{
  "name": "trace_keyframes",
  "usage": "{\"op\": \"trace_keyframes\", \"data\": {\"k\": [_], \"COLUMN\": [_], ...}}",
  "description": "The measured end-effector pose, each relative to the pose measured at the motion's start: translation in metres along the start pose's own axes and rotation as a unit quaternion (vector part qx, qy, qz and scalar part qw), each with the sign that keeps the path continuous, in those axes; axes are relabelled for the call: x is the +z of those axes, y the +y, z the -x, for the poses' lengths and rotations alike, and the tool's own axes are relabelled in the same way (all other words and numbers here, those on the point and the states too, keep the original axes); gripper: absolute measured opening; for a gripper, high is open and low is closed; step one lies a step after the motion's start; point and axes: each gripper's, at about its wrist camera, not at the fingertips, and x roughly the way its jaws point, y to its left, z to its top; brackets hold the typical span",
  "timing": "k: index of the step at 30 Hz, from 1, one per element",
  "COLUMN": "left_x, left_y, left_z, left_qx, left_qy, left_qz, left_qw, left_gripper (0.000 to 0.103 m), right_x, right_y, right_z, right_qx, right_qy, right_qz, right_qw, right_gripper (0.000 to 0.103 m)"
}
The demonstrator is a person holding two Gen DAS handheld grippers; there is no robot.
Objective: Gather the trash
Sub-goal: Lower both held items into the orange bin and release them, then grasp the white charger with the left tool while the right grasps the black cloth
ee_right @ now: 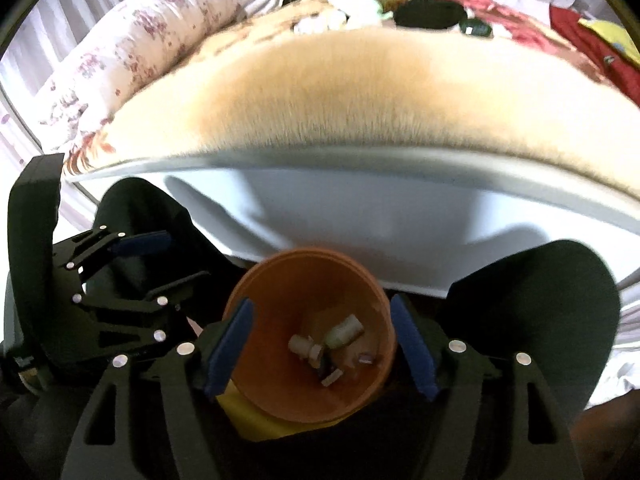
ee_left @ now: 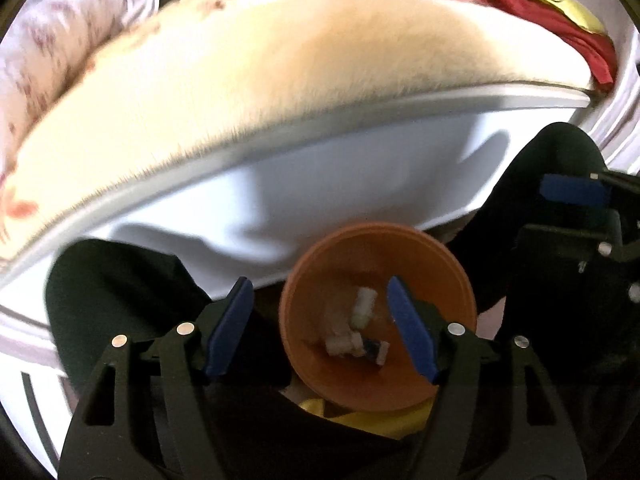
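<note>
An orange plastic bowl sits low between the person's knees, with small white and dark trash scraps in it. In the right wrist view the bowl lies between my right gripper's spread blue pads, which do not press on it; the scraps lie inside. My left gripper is open above the bowl's left rim and holds nothing. The left gripper also shows at the left of the right wrist view, open.
A bed with a cream furry blanket and a white mattress side fills the view ahead. A floral bolster, red cloth and small items lie on the bed. Black-clad knees flank the bowl. Something yellow lies beneath the bowl.
</note>
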Motion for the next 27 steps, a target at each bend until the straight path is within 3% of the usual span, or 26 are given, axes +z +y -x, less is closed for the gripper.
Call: {"op": "trace_keyframes", "data": {"k": [9,17,23,27], "left_x": [0.025,0.077,0.124,0.146], "left_y": [0.002,0.03,0.049,0.063], "left_z": [0.041,0.078,0.069,0.044], "left_qx": [0.026,0.009,0.021,0.027], "left_qy": [-0.061,-0.13,-0.167,-0.157], "left_qz": [-0.006,0.038,0.076,0.098], "left_qw": [0.9978,0.9907,0.9828,0.9824], "left_gripper": [0.071,0.083,0.088,0.088], "right_x": [0.036,0.082,0.126,0.151], "right_y": [-0.012,-0.05,-0.092,-0.107], "right_z": [0.061,0.092,0.08,0.062], "right_qx": [-0.04,-0.068,-0.069,-0.074], "right_qy": [-0.094,-0.154,-0.16,-0.16], "right_qz": [0.017,0.012,-0.021,-0.033], "right_qw": [0.995,0.986,0.984,0.984], "right_gripper": [0.084,0.092,0.092,0.089]}}
